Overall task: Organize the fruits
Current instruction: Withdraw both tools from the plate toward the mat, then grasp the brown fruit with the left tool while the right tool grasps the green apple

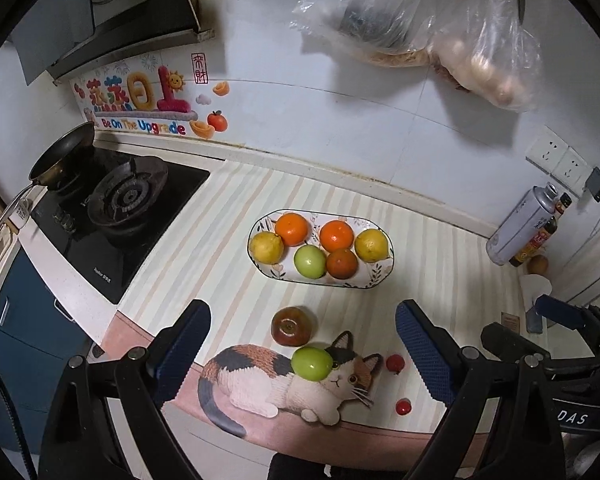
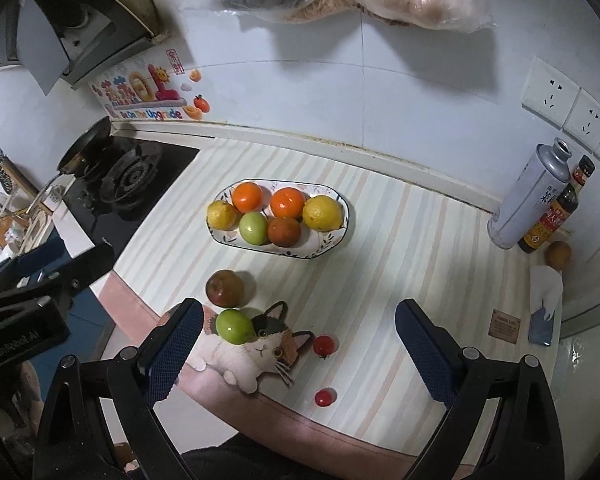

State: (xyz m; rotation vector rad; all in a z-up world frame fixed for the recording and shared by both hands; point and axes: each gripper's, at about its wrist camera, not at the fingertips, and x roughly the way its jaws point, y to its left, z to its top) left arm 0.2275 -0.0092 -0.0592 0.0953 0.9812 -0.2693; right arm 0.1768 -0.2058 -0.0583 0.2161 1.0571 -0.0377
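Observation:
An oval patterned plate point(image 1: 374, 280) point(image 2: 340, 236) on the striped counter holds two oranges, two lemons, a green fruit and a dark orange fruit. In front of it lie a dark red apple point(image 1: 291, 326) point(image 2: 225, 288), a green fruit point(image 1: 312, 363) point(image 2: 234, 326) on the cat picture, and two small red tomatoes point(image 1: 395, 363) point(image 1: 403, 406) point(image 2: 324, 346) point(image 2: 325, 397). My left gripper point(image 1: 304, 356) is open and empty above the loose fruit. My right gripper point(image 2: 300, 344) is open and empty above the counter's front.
A gas stove point(image 1: 128, 200) with a frying pan point(image 1: 62, 156) is at the left. A metal can point(image 2: 530, 196), a sauce bottle point(image 2: 552, 216), a brown fruit point(image 2: 558, 254) and a tissue box point(image 2: 544, 320) stand at the right. Plastic bags point(image 1: 420, 20) hang on the wall.

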